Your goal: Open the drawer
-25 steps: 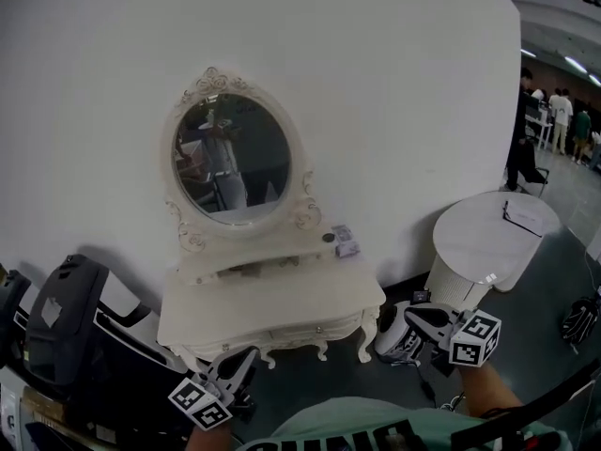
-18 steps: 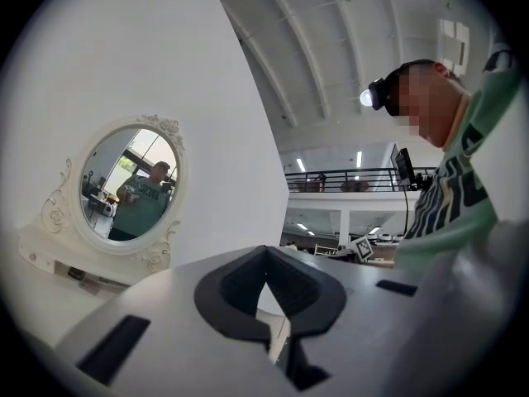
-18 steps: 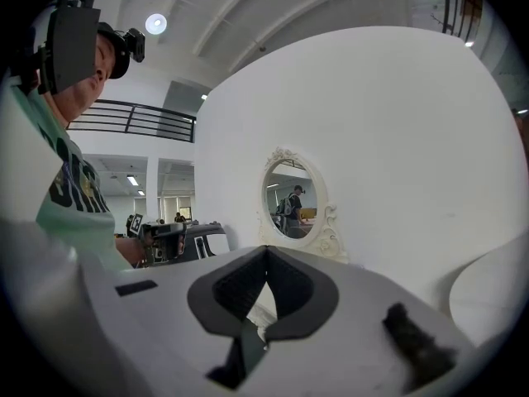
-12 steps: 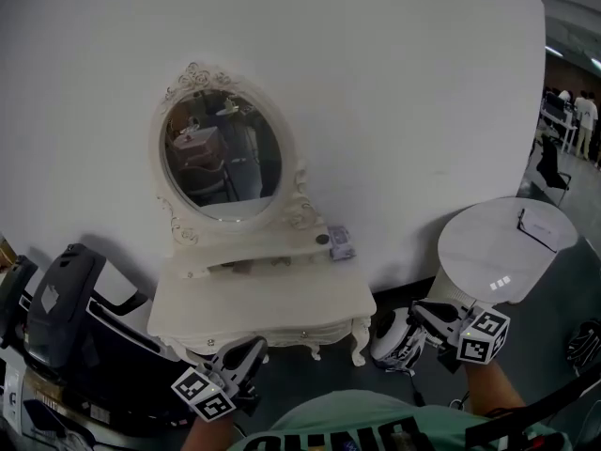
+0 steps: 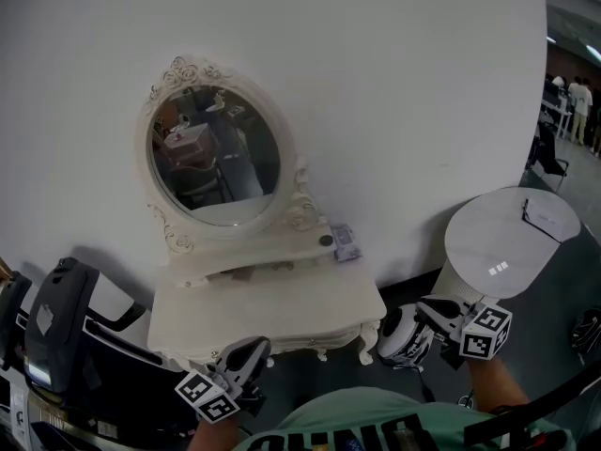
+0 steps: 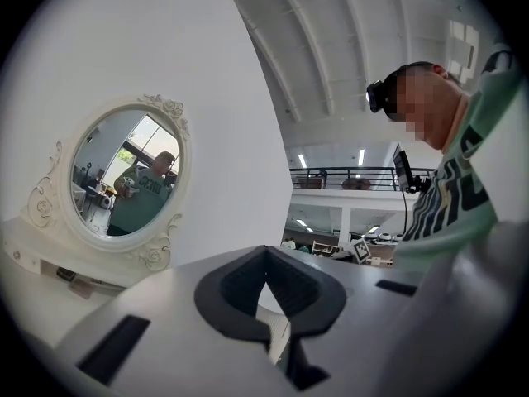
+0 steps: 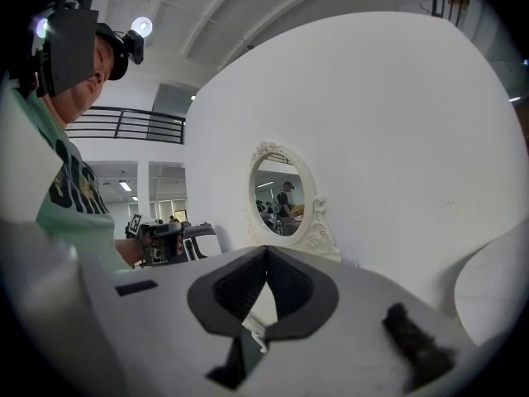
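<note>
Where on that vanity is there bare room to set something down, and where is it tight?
The vanity's main top is bare across, in front of the mirror shelf. That shelf's right end is crowded by a small box. The round table at right is mostly bare.

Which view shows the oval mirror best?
Head view: the whole oval mirror, centred and nearly face-on. Left gripper view has it at the left edge; right gripper view shows it small and oblique.

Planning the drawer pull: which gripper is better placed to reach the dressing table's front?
Left, probably: the left gripper hangs just before the dressing table's front edge; the right gripper is beyond its right corner.
</note>
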Available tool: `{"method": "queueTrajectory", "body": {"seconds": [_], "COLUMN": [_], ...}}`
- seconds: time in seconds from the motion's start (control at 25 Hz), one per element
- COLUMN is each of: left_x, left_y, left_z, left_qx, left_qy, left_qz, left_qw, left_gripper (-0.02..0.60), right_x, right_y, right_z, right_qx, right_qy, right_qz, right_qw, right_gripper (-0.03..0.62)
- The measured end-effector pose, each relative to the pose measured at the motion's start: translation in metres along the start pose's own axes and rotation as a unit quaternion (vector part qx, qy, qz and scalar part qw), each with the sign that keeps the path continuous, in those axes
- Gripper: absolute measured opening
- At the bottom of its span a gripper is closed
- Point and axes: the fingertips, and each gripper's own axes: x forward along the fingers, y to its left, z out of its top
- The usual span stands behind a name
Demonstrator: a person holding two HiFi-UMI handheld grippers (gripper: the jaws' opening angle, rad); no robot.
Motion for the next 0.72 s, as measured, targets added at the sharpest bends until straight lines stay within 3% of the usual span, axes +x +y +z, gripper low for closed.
{"method": "queueTrajectory", "body": {"seconds": [0.44, 0.72], "left_x": [0.007, 0.002], "left_y": [0.130, 0.198], "left_z": [0.062, 0.071], "left_qx": [0.009, -0.008], "left_qy": [0.007, 0.015], "left_qz": [-0.086, -0.104], "left_qw": [0.9962, 0.9945], "left_gripper": [0.009, 0.009], "right_x": [0.101, 0.171], "right_y": [0.014, 0.019], "right_z": [0.038, 0.047], "right_qx": [-0.006, -0.014], "right_qy": [-0.015, 0.000], "right_qz": [-0.080, -0.089], "right_qw": [0.997, 0.996], "right_gripper": [0.012, 0.011]}}
